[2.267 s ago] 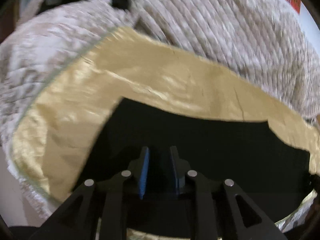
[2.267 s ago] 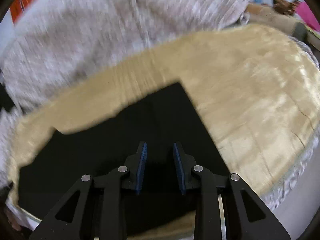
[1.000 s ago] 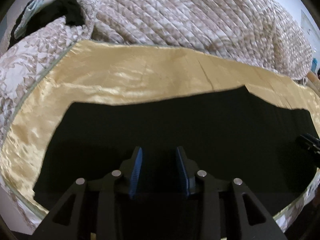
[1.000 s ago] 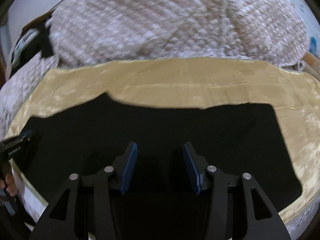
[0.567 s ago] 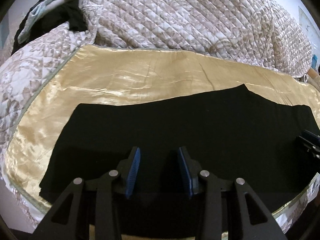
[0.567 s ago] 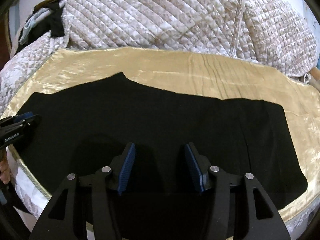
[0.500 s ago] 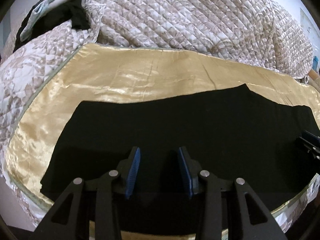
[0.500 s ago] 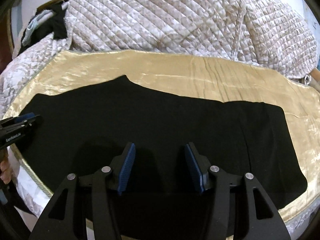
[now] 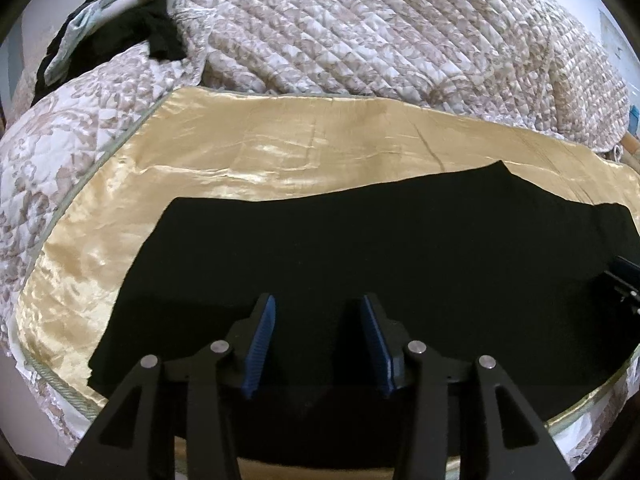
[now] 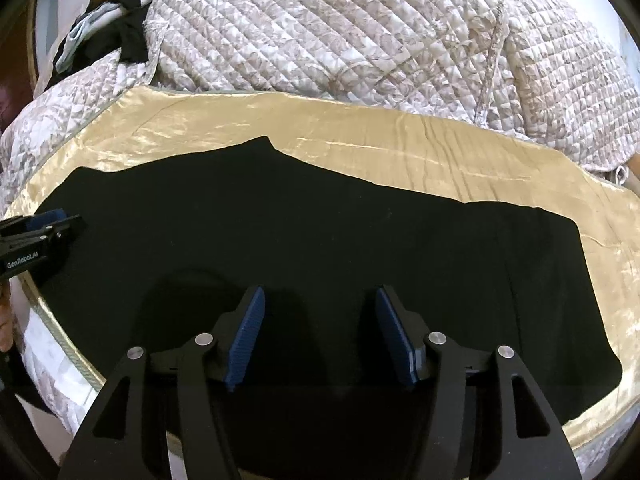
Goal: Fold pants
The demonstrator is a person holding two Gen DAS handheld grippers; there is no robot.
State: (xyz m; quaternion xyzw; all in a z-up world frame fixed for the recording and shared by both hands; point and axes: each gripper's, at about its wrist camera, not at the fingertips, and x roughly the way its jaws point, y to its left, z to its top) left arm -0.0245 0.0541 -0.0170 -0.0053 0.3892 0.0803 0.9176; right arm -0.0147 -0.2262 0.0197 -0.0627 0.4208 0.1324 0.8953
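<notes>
Black pants [image 9: 360,248] lie flat, folded lengthwise, along the front of a gold satin bedspread [image 9: 260,148]. They also fill the right wrist view [image 10: 320,232]. My left gripper [image 9: 318,320] is open and empty, held above the pants' left part. My right gripper [image 10: 320,312] is open and empty above the pants' middle. The left gripper's tip shows at the left edge of the right wrist view [image 10: 44,228]; the right gripper's tip shows at the right edge of the left wrist view [image 9: 624,284].
A bunched quilted floral comforter [image 9: 380,32] lies behind the gold spread. Dark and pale blue clothes [image 9: 120,12] are heaped at the back left. The bed's front edge with corded trim [image 10: 68,364] runs just below the pants.
Both grippers have pulled back and up from the pants and opened wider. The pants now lie spread full-length in both views. In the last half second little has moved.
</notes>
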